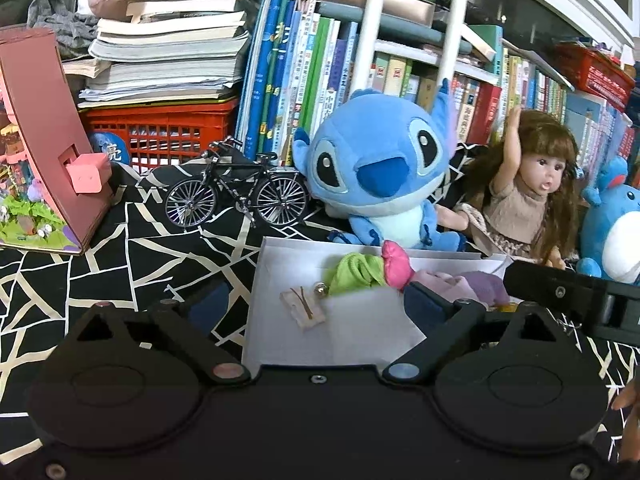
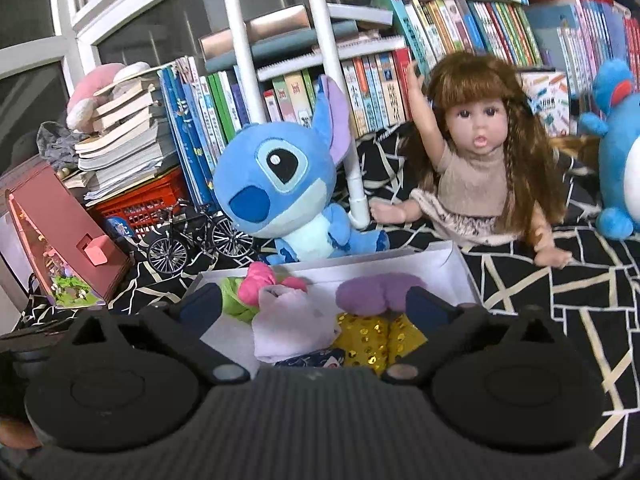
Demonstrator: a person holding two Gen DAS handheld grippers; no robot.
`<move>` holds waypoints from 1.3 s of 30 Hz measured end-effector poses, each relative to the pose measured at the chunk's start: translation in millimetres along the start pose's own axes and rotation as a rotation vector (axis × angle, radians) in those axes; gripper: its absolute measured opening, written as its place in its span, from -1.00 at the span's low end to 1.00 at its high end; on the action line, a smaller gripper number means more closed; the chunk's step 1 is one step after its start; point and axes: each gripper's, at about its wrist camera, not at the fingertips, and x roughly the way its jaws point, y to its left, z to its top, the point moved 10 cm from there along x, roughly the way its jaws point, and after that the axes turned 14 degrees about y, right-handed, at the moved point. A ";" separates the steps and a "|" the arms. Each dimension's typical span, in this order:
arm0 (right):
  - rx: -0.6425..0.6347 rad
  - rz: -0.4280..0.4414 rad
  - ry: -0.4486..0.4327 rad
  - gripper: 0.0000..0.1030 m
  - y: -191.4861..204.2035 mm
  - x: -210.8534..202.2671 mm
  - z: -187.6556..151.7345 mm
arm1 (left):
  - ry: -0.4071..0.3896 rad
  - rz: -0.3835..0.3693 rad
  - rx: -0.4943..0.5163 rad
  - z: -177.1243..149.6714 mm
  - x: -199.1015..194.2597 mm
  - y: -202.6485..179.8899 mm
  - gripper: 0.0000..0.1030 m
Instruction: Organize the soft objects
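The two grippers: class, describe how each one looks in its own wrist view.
Both are matte black, with rounded side housings, angled link arms on silvery pivot pins, and dark blue finger pads. The left gripper has a smooth body; the right gripper has a ribbed one.

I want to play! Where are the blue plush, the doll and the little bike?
Blue plush (image 1: 376, 168): left wrist view, on its nose.
Doll (image 2: 476, 186): right wrist view, on its beige top.
Bike (image 1: 240, 184): left wrist view, on the frame.
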 end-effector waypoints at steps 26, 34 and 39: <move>-0.064 -0.058 -0.055 1.00 -9.4 -29.4 -10.7 | -0.026 -0.021 0.065 -17.0 -28.0 -17.8 0.91; -0.050 -0.065 -0.053 1.00 -16.7 -31.5 -16.2 | -0.032 -0.019 0.086 -21.7 -33.3 -20.6 0.92; -0.061 -0.088 -0.065 1.00 -18.7 -38.5 -22.8 | -0.032 -0.020 0.086 -28.7 -41.8 -21.4 0.92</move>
